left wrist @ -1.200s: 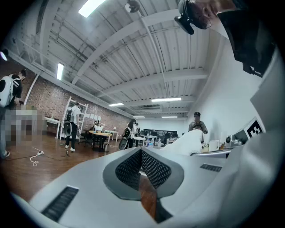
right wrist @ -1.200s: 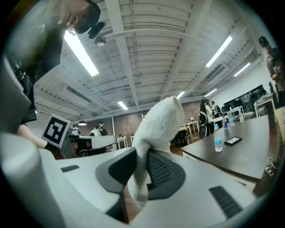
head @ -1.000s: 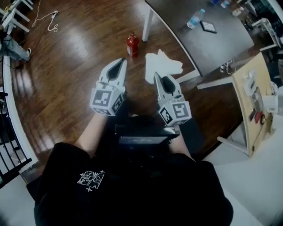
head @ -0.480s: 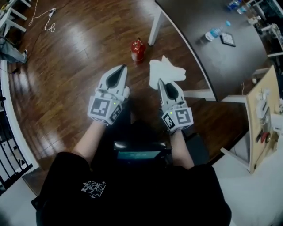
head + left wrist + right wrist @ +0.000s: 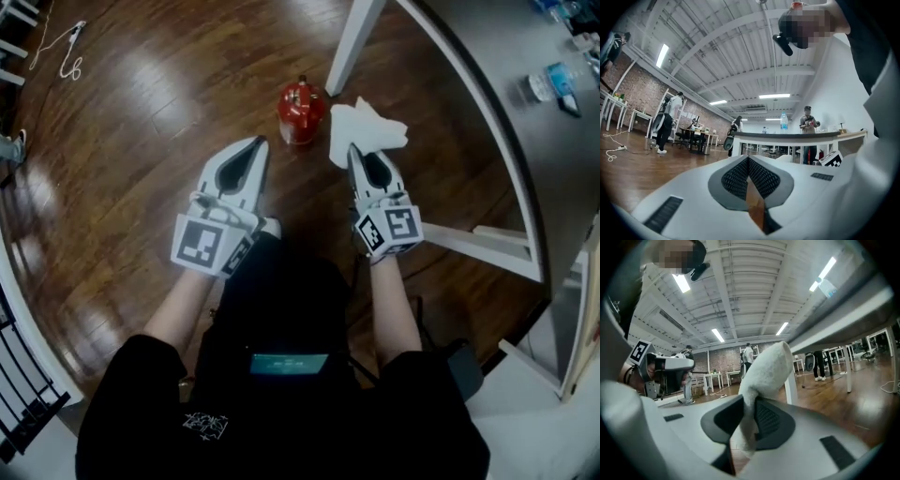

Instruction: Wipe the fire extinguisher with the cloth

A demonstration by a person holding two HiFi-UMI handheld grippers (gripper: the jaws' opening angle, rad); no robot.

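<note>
right gripper (image 5: 356, 152) clenched the cloth (image 5: 371, 131), just beside the fire extinguisher (image 5: 301, 113) at upper centre. left gripper (image 5: 257, 143) was clenched, empty. wiping looked unstarted.

A curved grey table (image 5: 497, 75) on white legs (image 5: 354, 42) stands on a glossy dark wood floor (image 5: 131, 187), beneath a strip-lit ceiling (image 5: 717, 47).

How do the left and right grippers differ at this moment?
The right gripper is shut on the white cloth; the left gripper is shut and empty. In the head view, the right gripper lies right of the fire extinguisher, the left gripper left of it. Both point forward.
</note>
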